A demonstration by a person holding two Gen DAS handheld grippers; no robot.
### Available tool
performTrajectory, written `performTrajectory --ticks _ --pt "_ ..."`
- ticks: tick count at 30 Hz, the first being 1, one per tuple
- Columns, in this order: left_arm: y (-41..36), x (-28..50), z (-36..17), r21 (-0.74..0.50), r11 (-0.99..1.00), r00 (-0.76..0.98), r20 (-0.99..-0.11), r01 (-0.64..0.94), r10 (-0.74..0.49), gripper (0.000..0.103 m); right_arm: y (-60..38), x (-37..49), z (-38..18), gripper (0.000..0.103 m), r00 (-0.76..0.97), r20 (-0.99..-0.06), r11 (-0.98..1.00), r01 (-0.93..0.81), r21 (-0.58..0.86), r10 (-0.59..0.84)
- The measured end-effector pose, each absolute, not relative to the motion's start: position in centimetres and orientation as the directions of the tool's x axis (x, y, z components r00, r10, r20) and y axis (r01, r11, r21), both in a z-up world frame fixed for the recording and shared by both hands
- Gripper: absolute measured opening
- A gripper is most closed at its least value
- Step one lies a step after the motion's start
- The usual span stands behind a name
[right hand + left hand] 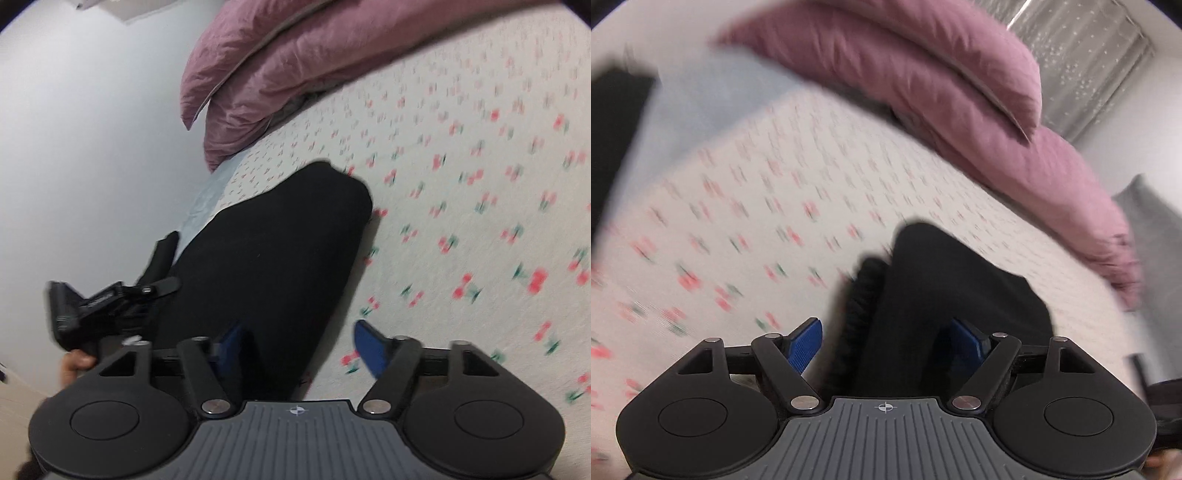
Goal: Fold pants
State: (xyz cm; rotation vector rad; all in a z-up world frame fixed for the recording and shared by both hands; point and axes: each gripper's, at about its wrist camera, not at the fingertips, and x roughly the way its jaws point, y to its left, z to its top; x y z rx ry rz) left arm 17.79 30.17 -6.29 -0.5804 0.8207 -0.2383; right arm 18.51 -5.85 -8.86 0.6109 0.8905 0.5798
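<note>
My left gripper stands with its two blue-padded fingers spread apart; the black fabric pants lie between them, and I see no pad pressing on the cloth. The gathered, ribbed edge of the garment runs just inside the left pad. My right gripper is likewise spread: its left pad sits at the near right edge of the pants, its right pad over bare sheet, clamping nothing.

One pair of pants counted, folded into a compact dark bundle, lying flat on the white bedsheet printed with small red cherries. In the right wrist view the bundle lies near the left edge of the bed, its rounded far end pointing toward the pillows.

Two mauve fabric pillows, one stacked on the other, lie at the far end of the bed. A plain white wall runs along the left side. In the right wrist view my left hand appears at near left, holding its tool; motion blur obscures finer detail.
</note>
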Motion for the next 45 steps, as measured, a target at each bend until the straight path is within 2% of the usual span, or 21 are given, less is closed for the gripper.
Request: performTrajectory --ticks 3,4,7,9,13,16,18,21,31,37,40,42,43,45 --pt "31.1 19.2 -8.2 -0.674 0.739 0.628 -0.583 -0.020 -0.515 0.081 -5.9 18.8 -10.0 0.053 0.493 -0.474 0.613 -0.163 0.773 0.730" --pt "31.3 19.5 -8.7 -0.700 0.714 0.628 -0.563 -0.016 -0.538 0.081 -5.8 18.9 -10.3 0.047 0.495 -0.462 0.596 -0.149 0.789 0.736" --pt "31.5 19.8 -9.5 -0.749 0.662 0.640 -0.521 -0.025 -0.565 0.079 -5.2 19.6 -11.1 0.041 0.505 -0.433 0.549 -0.102 0.829 0.747" --pt "31.1 19.7 -9.8 -0.752 0.658 0.655 -0.514 -0.034 -0.554 0.072 -4.8 20.0 -11.4 0.039 0.515 -0.409 0.511 -0.068 0.857 0.754" --pt "30.2 18.8 -10.0 -0.766 0.637 0.697 -0.501 -0.082 -0.513 0.057 -4.9 19.8 -10.9 0.025 0.537 -0.395 0.478 -0.017 0.878 0.745" --pt "29.5 17.7 -9.5 -0.792 0.604 0.716 -0.471 -0.087 -0.515 0.041 -6.1 18.9 -9.9 0.023 0.556 -0.384 0.480 -0.032 0.877 0.737" --pt "28.5 17.2 -8.9 -0.812 0.579 0.715 -0.451 -0.079 -0.534 0.035 -7.5 18.5 -9.0 0.022 0.570 -0.384 0.486 -0.030 0.874 0.727" --pt "25.8 17.2 -8.1 -0.807 0.587 0.695 -0.458 -0.065 -0.554 0.033 -10.7 17.8 -7.7 0.022 0.598 -0.382 0.491 -0.021 0.871 0.704" --pt "12.8 20.3 -7.7 -0.828 0.561 0.646 -0.419 0.017 -0.638 0.031 -23.8 15.8 -5.2 0.022 0.707 -0.430 0.557 0.061 0.828 0.561" --pt "8.0 22.2 -6.7 -0.810 0.584 0.658 -0.409 0.058 -0.632 0.030 -27.8 18.0 -4.4 0.022 0.763 -0.378 0.551 0.035 0.834 0.524" --pt "6.6 23.6 -6.5 -0.832 0.548 0.677 -0.356 0.083 -0.644 0.030 -29.0 19.4 -3.2 0.022 0.799 -0.337 0.585 -0.024 0.810 0.499" --pt "5.6 24.6 -6.8 -0.841 0.531 0.690 -0.324 0.104 -0.648 0.032 -29.7 20.6 -3.2 0.027 0.819 -0.348 0.637 -0.027 0.770 0.456" --pt "5.1 25.3 -7.0 -0.835 0.541 0.698 -0.325 0.105 -0.638 0.033 -29.9 21.3 -3.5 0.034 0.827 -0.378 0.678 -0.006 0.735 0.416" --pt "3.6 26.8 -7.8 -0.771 0.631 0.709 -0.397 0.086 -0.582 0.043 -29.9 22.3 -4.5 0.039 0.841 -0.467 0.796 0.074 0.600 0.274"
